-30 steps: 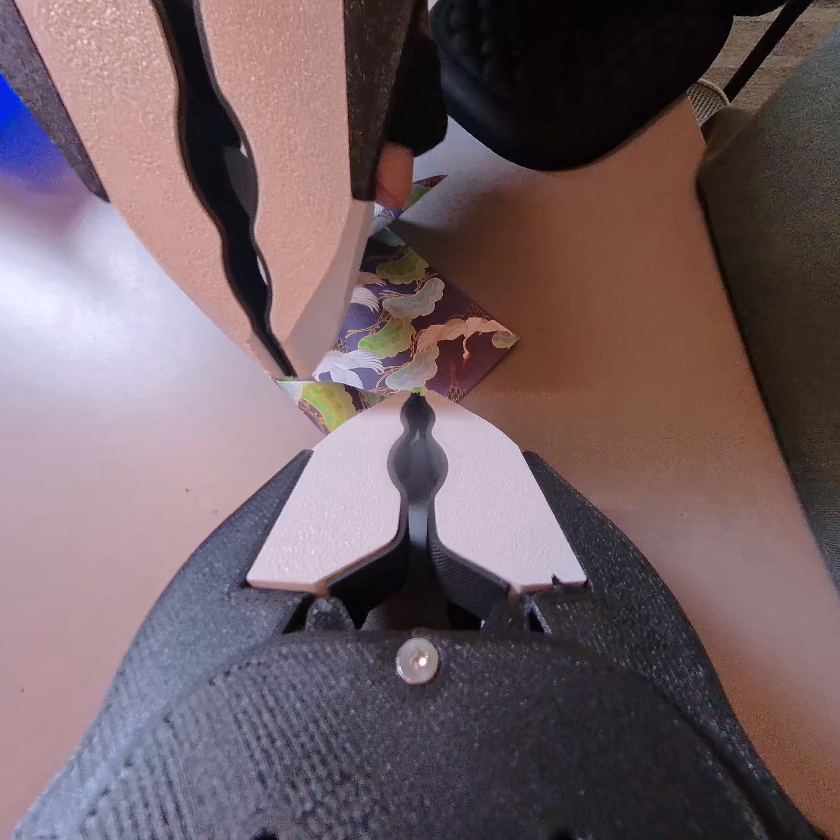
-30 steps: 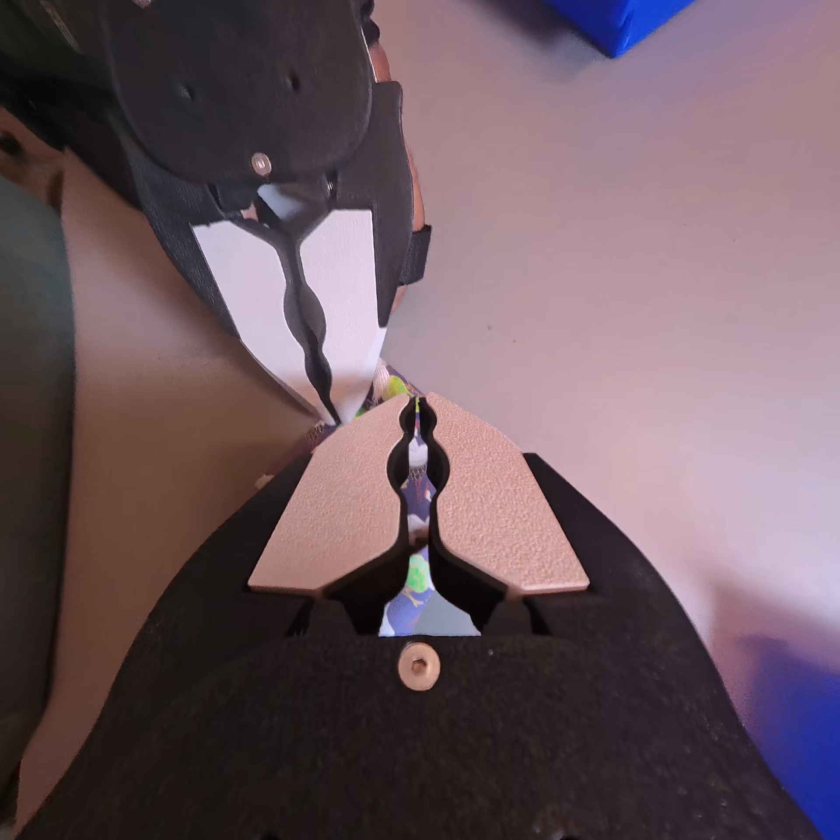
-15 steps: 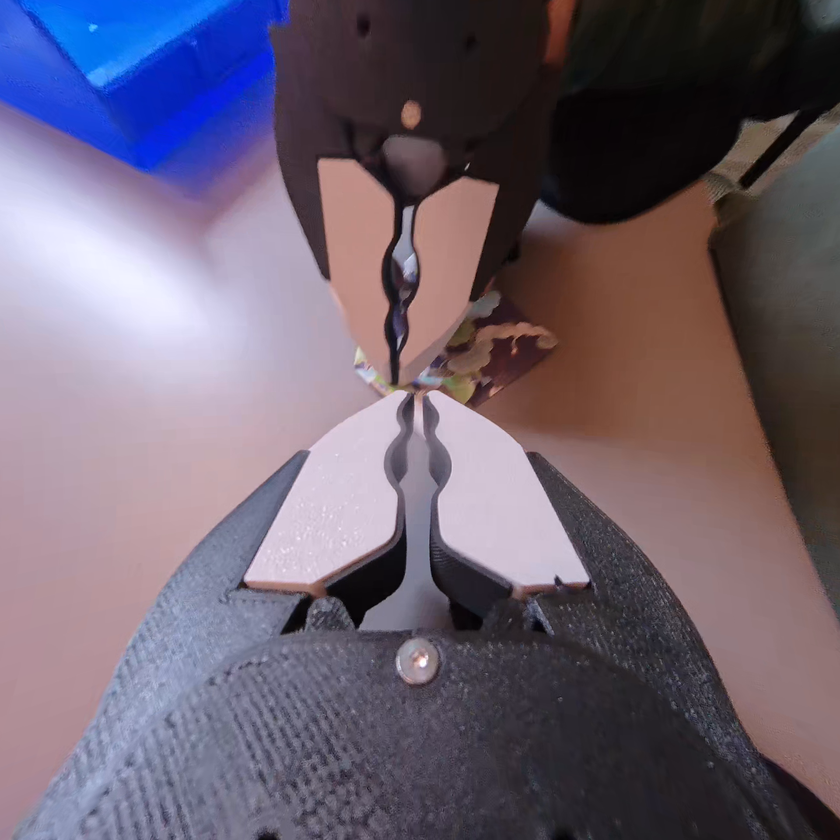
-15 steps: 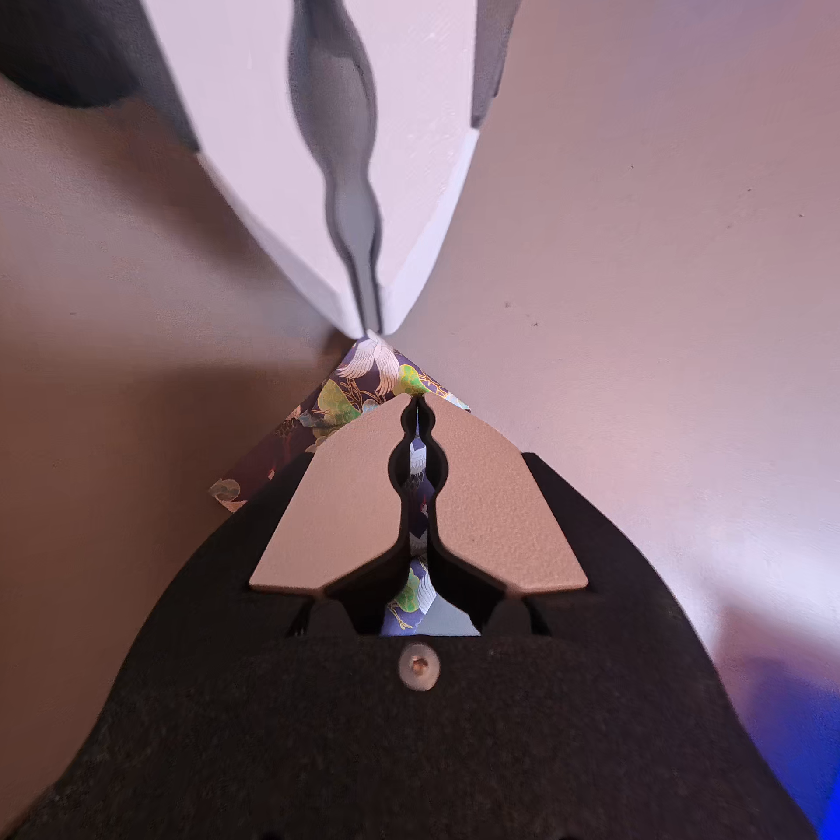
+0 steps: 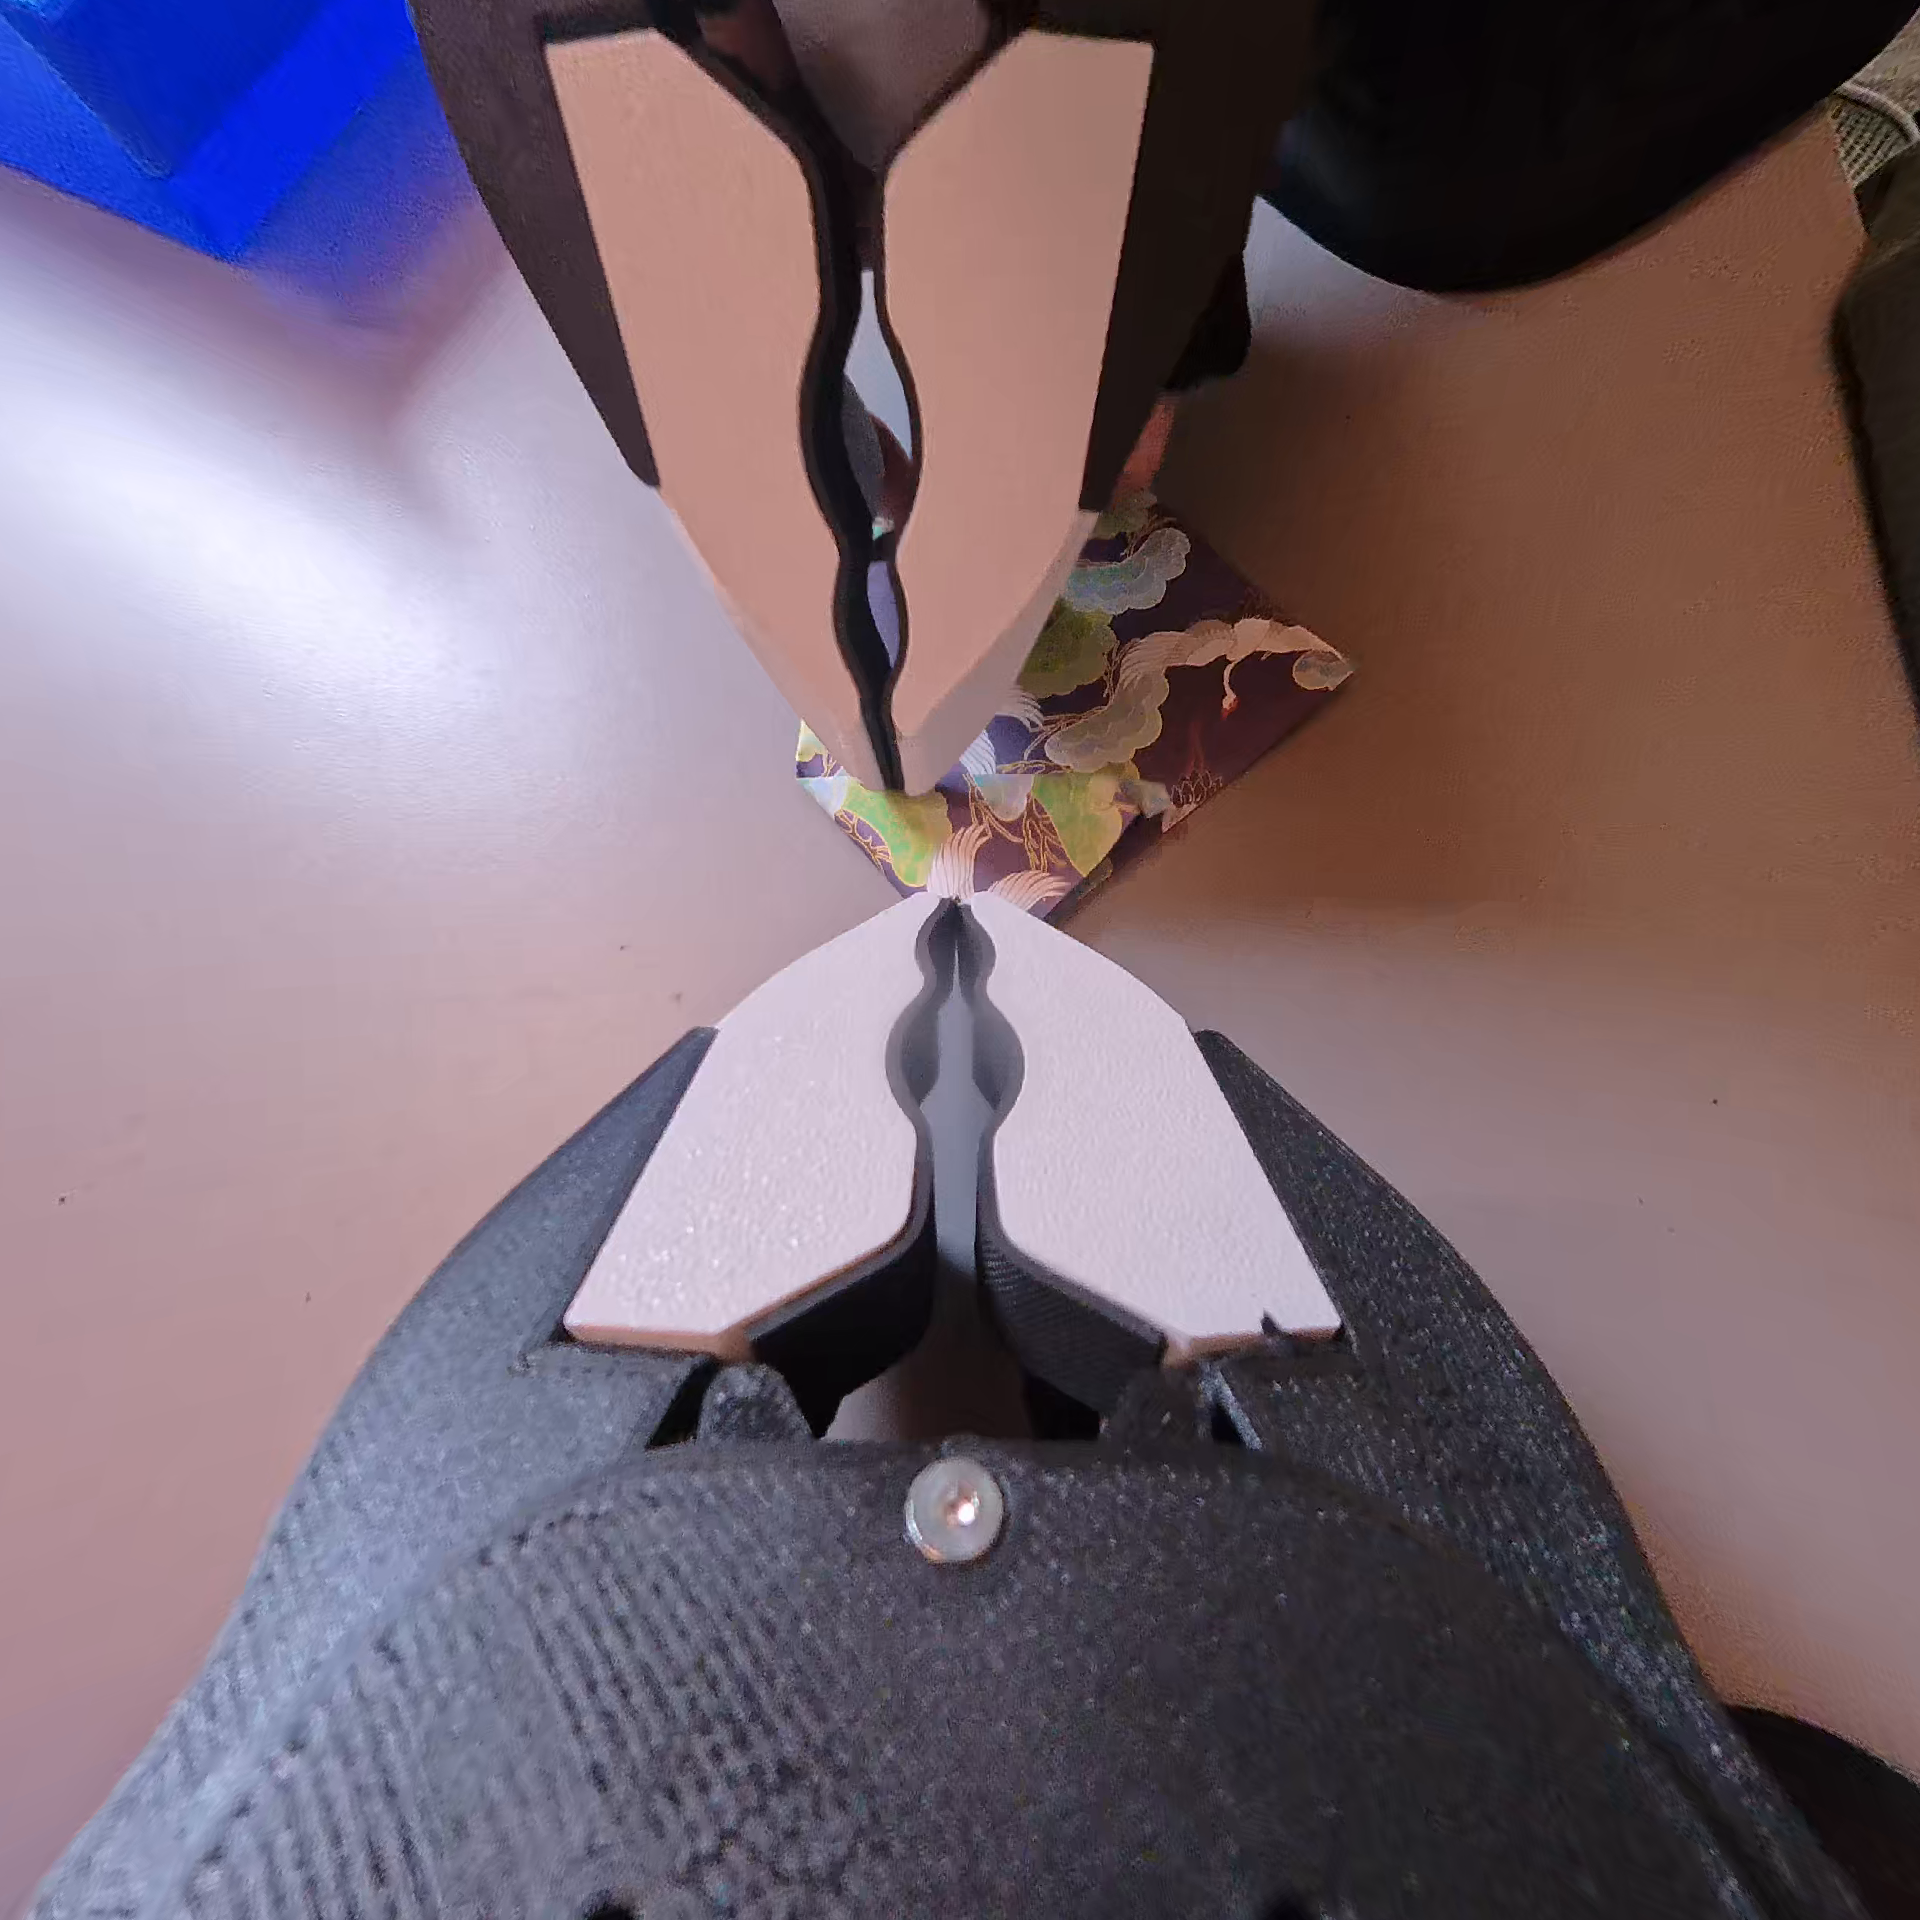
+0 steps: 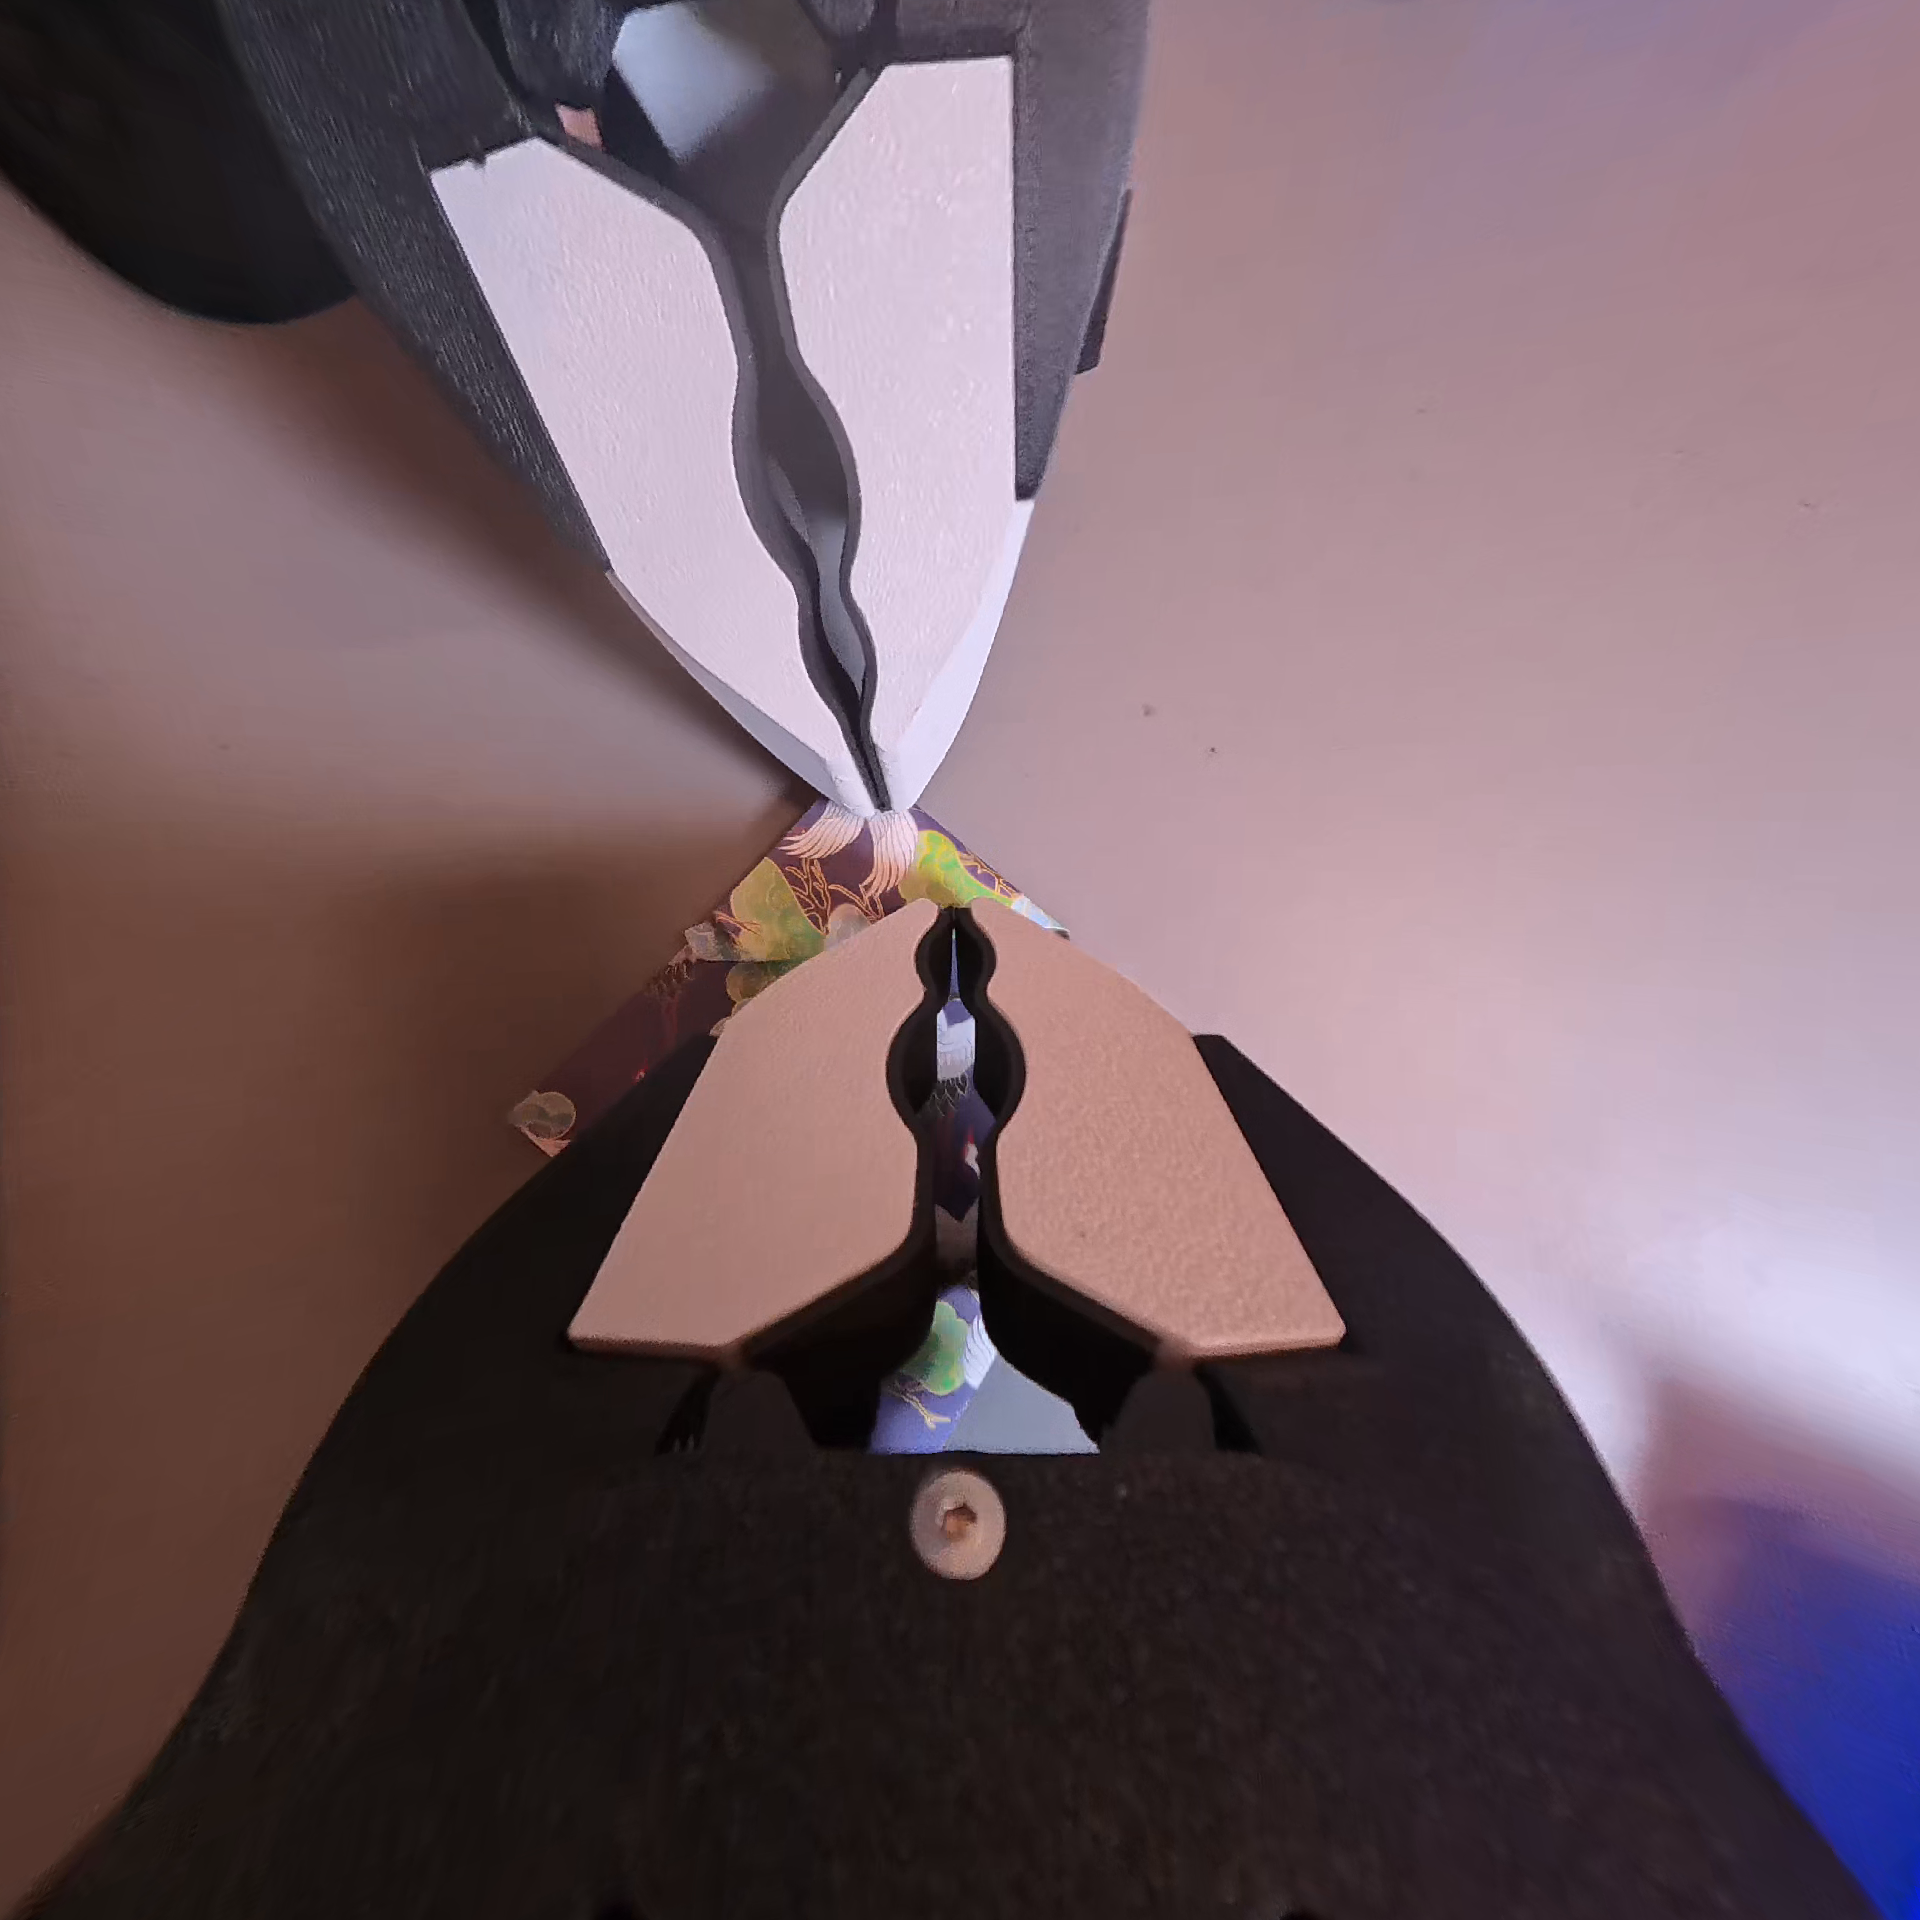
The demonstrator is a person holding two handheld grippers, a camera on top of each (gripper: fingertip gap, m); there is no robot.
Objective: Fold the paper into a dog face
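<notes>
Paper (image 5: 1122, 748) flat on table (image 5: 416, 831), left tongs (image 5: 954, 906) and right tongs (image 6: 954, 912) pressed together, tips at its corner

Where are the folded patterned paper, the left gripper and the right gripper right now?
patterned paper (image 5: 1174, 727), left wrist view, on its dark printed top face.
left gripper (image 5: 954, 906), left wrist view, between its closed white fingertips.
right gripper (image 6: 956, 914), right wrist view, between its tan fingertips.

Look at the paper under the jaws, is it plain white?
No, the paper is dark purple with a printed pattern of white birds and green clouds.
</notes>
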